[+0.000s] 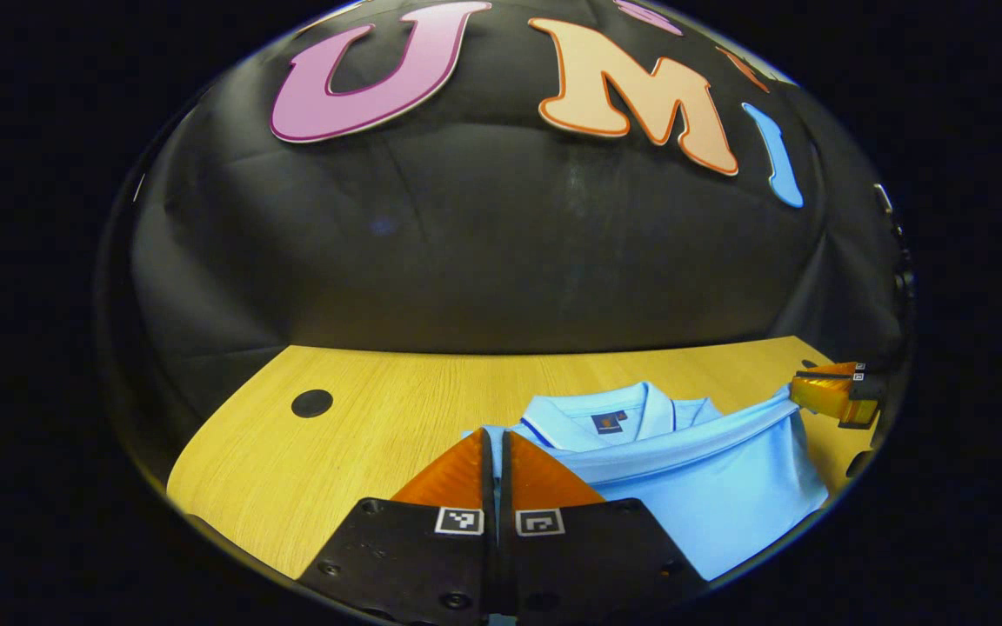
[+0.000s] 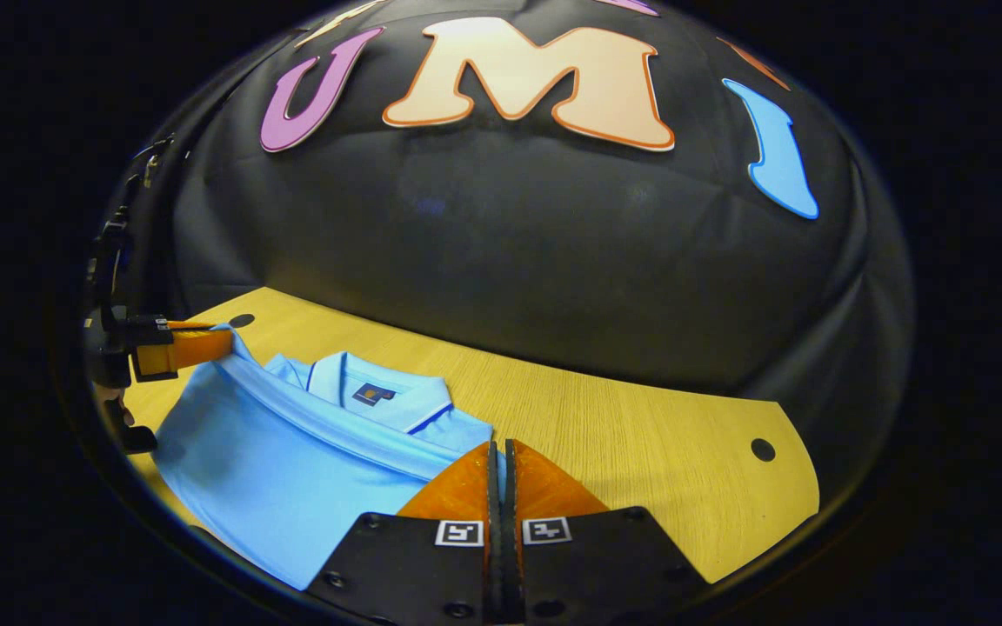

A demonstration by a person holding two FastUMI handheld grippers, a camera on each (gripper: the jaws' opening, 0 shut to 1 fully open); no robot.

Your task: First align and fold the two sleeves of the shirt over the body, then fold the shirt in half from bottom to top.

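Left gripper: both fingers pressed together at the bottom of the left gripper view, pinching a thin edge of the light-blue polo shirt between them. Right gripper: same posture in the right gripper view, fingers closed flat on the shirt's hem edge. Each unit also appears from the other's camera, at the far end of the lifted fabric edge, which runs taut as a straight band between the two. Shirt lies on the wooden table, collar toward the booth wall, white-and-dark trim along the collar rim. The lifted band crosses the body just below the collar; folded cloth hangs from it down to the near table edge. Inside the neck, a small dark neck label with an orange mark; writing on it too small to read. Black-and-white square markers sit on each gripper's black body, one per finger. Two round dark holes in the tabletop, one left of the shirt, one right of it.
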